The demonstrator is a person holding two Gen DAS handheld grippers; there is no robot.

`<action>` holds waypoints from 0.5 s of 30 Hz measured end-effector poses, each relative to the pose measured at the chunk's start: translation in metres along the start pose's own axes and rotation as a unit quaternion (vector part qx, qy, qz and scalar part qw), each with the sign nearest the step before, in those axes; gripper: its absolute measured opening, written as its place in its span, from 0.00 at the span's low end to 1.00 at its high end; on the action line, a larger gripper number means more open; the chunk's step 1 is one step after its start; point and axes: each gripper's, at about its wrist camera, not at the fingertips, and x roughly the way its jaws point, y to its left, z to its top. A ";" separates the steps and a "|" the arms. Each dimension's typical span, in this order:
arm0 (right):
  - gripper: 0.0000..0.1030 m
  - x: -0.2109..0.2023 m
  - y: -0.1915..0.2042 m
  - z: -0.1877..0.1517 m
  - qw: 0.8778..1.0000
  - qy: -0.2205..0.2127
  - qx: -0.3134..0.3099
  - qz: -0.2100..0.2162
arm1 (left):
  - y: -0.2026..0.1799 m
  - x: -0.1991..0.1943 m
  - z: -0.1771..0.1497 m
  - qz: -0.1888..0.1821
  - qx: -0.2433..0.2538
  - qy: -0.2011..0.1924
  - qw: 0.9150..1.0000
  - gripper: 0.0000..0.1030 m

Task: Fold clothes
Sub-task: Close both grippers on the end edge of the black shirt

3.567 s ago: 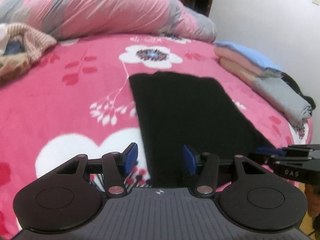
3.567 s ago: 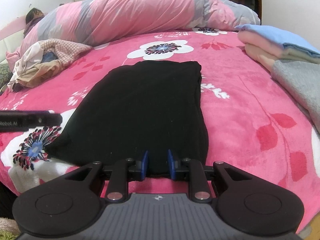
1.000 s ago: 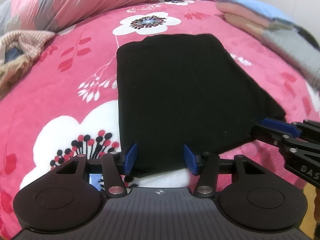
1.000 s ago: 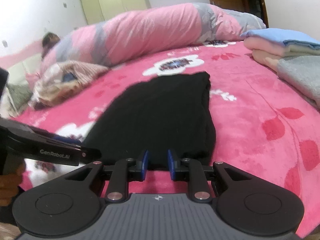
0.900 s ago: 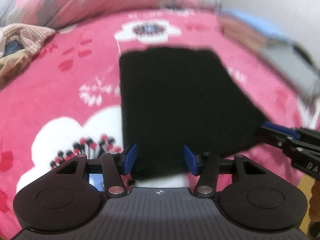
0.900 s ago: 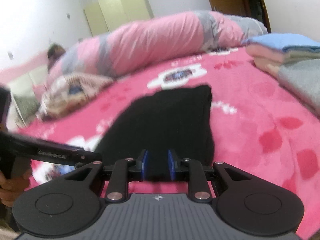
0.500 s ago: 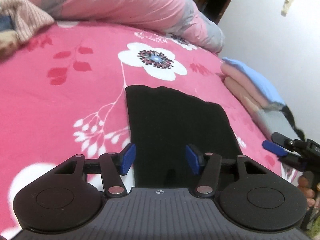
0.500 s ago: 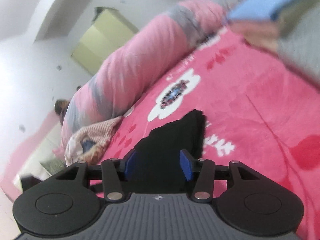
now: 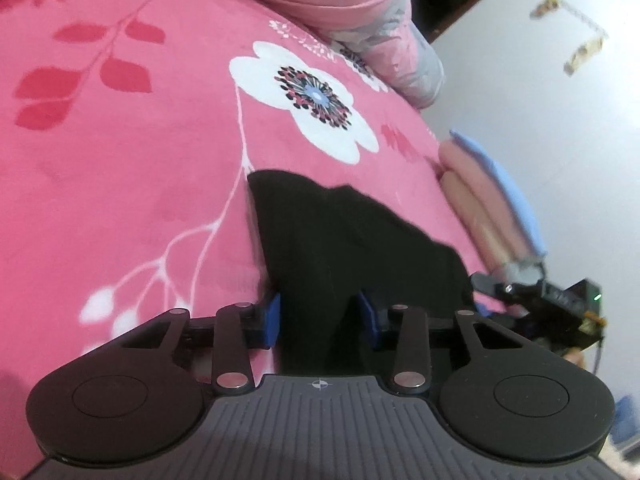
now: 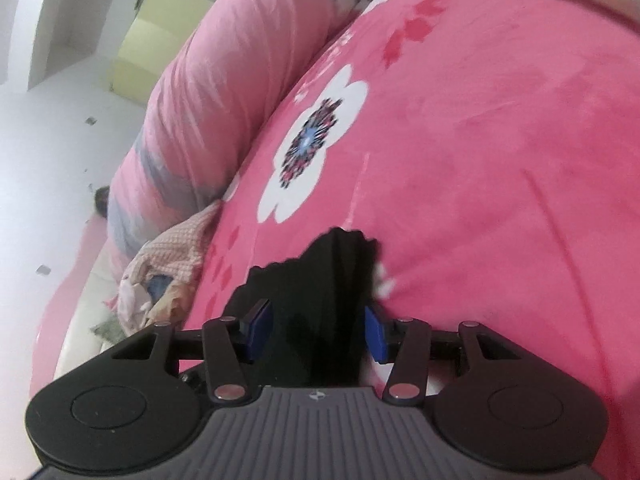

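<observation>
A black garment (image 9: 344, 240) lies on the pink flowered bedcover (image 9: 120, 180), its far edge rumpled and uneven. My left gripper (image 9: 320, 316) is low over the garment's left side. Its jaws are closing, with black cloth between the blue pads (image 9: 272, 316); I cannot see them pinching it. In the right wrist view my right gripper (image 10: 316, 332) stands open over the garment (image 10: 316, 300), with cloth between and under the pads. The right gripper (image 9: 484, 292) also shows at the garment's right edge in the left wrist view.
A folded stack of pink and blue clothes (image 9: 480, 208) lies along the bed's right side by the white wall. A rolled pink and grey quilt (image 10: 240, 60) runs across the head of the bed. A loose pile of clothes (image 10: 168, 272) sits at the left.
Both grippers moved forward over the black garment and rolled. The right gripper went from shut at the near hem to open. The left jaws stand narrower. The far edge looks rumpled.
</observation>
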 end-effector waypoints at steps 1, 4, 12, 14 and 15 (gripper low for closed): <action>0.48 0.006 0.000 0.004 1.000 0.005 -0.003 0.006 | 0.003 0.003 0.003 -0.007 -0.006 0.001 1.000 0.36; 0.43 0.020 0.003 0.012 1.000 0.017 -0.012 0.016 | 0.010 0.012 0.012 -0.026 -0.021 0.001 0.999 0.36; 0.37 0.030 0.007 0.019 0.999 0.033 -0.021 0.026 | 0.018 0.006 0.017 -0.038 -0.037 0.009 0.999 0.37; 0.38 0.018 0.004 0.016 0.999 0.035 -0.017 0.026 | 0.018 -0.006 0.012 -0.026 -0.026 0.008 0.999 0.40; 0.38 0.012 0.003 0.014 0.999 0.036 -0.017 0.027 | 0.017 -0.011 0.010 -0.018 -0.014 0.009 1.000 0.40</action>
